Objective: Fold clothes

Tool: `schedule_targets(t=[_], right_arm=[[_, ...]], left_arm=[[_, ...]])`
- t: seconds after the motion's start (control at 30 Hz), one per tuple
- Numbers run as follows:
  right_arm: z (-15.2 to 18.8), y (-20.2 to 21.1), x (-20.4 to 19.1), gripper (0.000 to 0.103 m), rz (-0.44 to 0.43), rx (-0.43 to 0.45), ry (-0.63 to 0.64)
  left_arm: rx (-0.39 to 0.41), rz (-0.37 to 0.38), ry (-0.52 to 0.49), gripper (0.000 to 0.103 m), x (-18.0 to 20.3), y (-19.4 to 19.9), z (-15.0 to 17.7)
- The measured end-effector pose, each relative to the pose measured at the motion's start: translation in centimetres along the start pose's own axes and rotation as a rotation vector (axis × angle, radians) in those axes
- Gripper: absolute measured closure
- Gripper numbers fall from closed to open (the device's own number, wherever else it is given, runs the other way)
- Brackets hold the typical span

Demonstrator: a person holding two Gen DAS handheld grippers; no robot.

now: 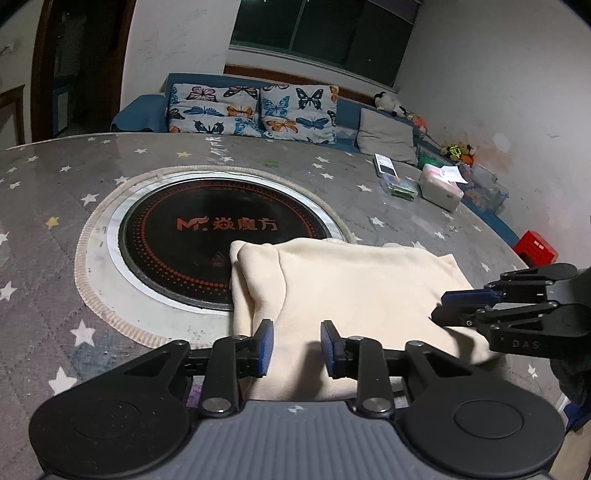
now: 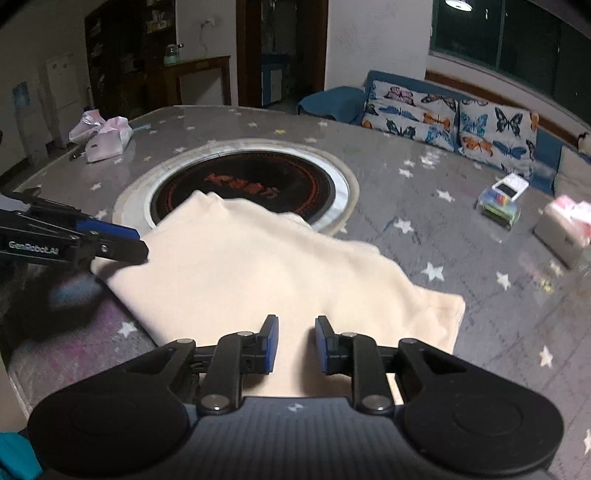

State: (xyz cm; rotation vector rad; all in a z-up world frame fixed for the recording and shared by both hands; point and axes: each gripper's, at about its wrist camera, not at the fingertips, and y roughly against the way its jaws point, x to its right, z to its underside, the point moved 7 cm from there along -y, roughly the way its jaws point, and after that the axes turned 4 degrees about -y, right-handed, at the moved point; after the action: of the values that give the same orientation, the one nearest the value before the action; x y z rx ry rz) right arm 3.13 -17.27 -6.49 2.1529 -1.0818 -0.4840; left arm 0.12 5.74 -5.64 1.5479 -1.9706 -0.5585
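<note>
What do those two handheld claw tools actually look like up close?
Each is black plastic on a ribbed grey body. The left gripper and right gripper have jointed black linkage arms with silver pivot bolts, round black discs at the sides, and two fingers faced with blue pads. White "GenRobot.AI" lettering marks one side.

Dim indoor night light, heavy fisheye in both views.
Ceiling lamp (image 2: 460,3) reflected in the dark window (image 2: 517,40), top right. Soft glare streaks on the glossy table cover (image 1: 221,155) beyond the round cooktop (image 1: 221,236). Left view sharp; right view motion-blurred right of the cooktop, stars smeared. Room lines bow near the borders, black vignette in the corners.
</note>
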Motion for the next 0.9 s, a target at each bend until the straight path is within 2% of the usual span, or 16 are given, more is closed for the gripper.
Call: schedule_targets(t=[0.03,0.23,0.4,0.57,0.73,0.9], right_arm=[[-0.2,0.3,-0.3,0.077,-0.003,0.007,0.011],[-0.9,1.2,-3.1,0.070,-0.042,0.025,0.081],[-1.0,1.2,-6.6,0.069,-0.082,0.022,0.170],[-0.9,0.9,-10.5,0.066,-0.109,0.024,0.296],[-1.1,0.1,-13.4,0.065,-0.130,0.021,0.375],[-1.5,-0.9,-15.2,0.065,-0.120,0.022,0.436]], left_arm=[[-0.002,-0.015,-0.002,0.059,-0.1,0.1,-0.1],[-0.014,-0.058,0.026,0.055,-1.1,0.6,0.0],[-0.019,-0.099,0.050,0.049,-2.4,1.1,0.1],[-0.009,-0.139,0.129,0.042,-5.1,1.9,-0.3],[-0.002,-0.151,0.180,0.037,-6.7,2.4,-0.5],[-0.005,-0.115,0.239,0.036,-7.1,2.3,-0.9]])
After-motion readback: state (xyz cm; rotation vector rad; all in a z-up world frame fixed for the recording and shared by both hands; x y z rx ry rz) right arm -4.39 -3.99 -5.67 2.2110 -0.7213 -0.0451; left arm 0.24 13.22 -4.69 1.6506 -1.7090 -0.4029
